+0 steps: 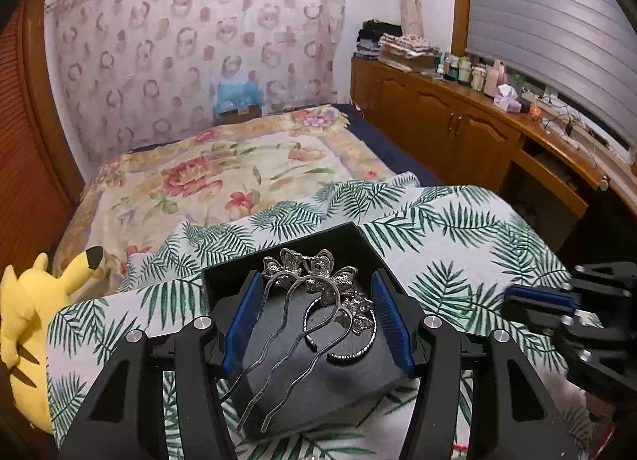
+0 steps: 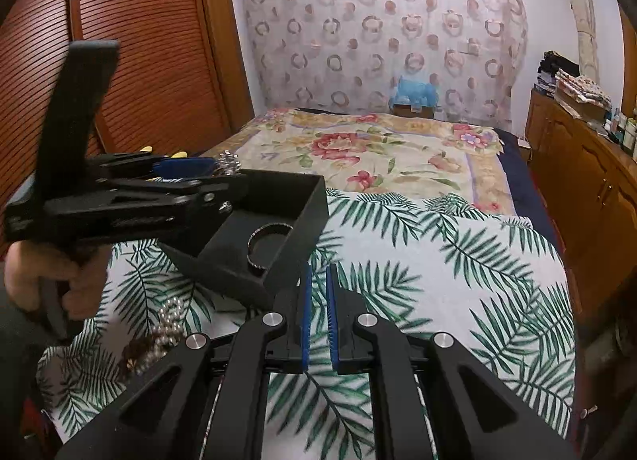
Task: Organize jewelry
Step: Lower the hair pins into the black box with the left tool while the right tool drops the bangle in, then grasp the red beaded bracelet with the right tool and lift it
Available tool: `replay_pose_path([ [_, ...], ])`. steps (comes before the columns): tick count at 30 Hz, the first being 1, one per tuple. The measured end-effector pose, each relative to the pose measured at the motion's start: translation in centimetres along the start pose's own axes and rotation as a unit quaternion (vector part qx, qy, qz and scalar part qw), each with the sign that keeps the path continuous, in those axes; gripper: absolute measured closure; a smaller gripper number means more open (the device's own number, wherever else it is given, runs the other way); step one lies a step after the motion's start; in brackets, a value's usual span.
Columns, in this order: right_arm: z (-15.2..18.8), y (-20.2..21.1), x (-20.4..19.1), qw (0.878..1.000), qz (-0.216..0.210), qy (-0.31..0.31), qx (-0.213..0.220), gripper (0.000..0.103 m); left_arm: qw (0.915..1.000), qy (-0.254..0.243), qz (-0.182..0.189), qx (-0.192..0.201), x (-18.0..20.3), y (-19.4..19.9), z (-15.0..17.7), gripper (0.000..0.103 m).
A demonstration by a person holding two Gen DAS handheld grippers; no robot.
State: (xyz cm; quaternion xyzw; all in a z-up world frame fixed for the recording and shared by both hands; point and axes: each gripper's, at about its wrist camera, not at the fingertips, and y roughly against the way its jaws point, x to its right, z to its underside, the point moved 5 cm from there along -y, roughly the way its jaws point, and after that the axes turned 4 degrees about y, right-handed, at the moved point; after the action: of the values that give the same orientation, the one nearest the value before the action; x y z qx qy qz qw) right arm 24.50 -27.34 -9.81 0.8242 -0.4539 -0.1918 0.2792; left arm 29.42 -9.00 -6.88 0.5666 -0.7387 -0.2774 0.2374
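Left tongs point(image 1: 318, 320) clamped on the black box point(image 1: 342, 384), tilted above the leaf-print cloth point(image 1: 458, 245) on the bed; inside, a silver hairpin point(image 1: 306, 285) and a bangle point(image 2: 264, 247). Right tongs point(image 2: 318, 316) nearly together, holding nothing. Pearl necklace point(image 2: 167, 324) on cloth below box; yellow plush point(image 1: 28, 312) at left.

The left gripper point(image 1: 318, 316) stands over an open black box point(image 1: 286, 257) on a palm-print cloth point(image 1: 458, 237). Its blue pads point(image 1: 388, 316) flank a silver hair fork point(image 1: 294, 301); contact with the fork cannot be confirmed. A ring point(image 1: 350, 354) lies in the box. The right gripper point(image 1: 517, 299) is at near right, apparently shut. A yellow plush point(image 1: 28, 312) sits near left.
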Motion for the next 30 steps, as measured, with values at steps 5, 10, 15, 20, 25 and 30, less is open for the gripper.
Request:
replay_pose_path([
  [5,0.7,0.5,-0.1,1.000,-0.004,-0.002,0.004,0.093,0.9999,0.008,-0.004,-0.009,0.0,-1.2,0.4,0.042],
  [10,1.4,1.0,-1.0,1.000,-0.004,0.004,0.009,0.093,0.9998,0.019,0.003,-0.003,-0.1,-0.2,0.9,0.036],
  [15,2.5,2.1,-2.3,1.000,-0.006,0.011,0.012,0.093,0.9998,0.019,0.006,0.003,-0.4,2.4,2.7,0.035],
  [20,4.4,3.0,-3.8,1.000,-0.020,0.009,0.009,0.093,0.9997,0.018,0.009,0.011,-1.1,5.5,5.7,0.035],
  [25,5.9,3.0,-5.1,1.000,-0.027,0.007,-0.005,0.087,0.9995,0.027,0.013,0.010,-1.7,7.5,8.7,0.034],
  [30,7.6,2.6,-6.1,0.999,-0.032,0.006,-0.020,0.076,0.9985,0.054,0.006,-0.007,-3.4,8.0,12.1,0.028],
])
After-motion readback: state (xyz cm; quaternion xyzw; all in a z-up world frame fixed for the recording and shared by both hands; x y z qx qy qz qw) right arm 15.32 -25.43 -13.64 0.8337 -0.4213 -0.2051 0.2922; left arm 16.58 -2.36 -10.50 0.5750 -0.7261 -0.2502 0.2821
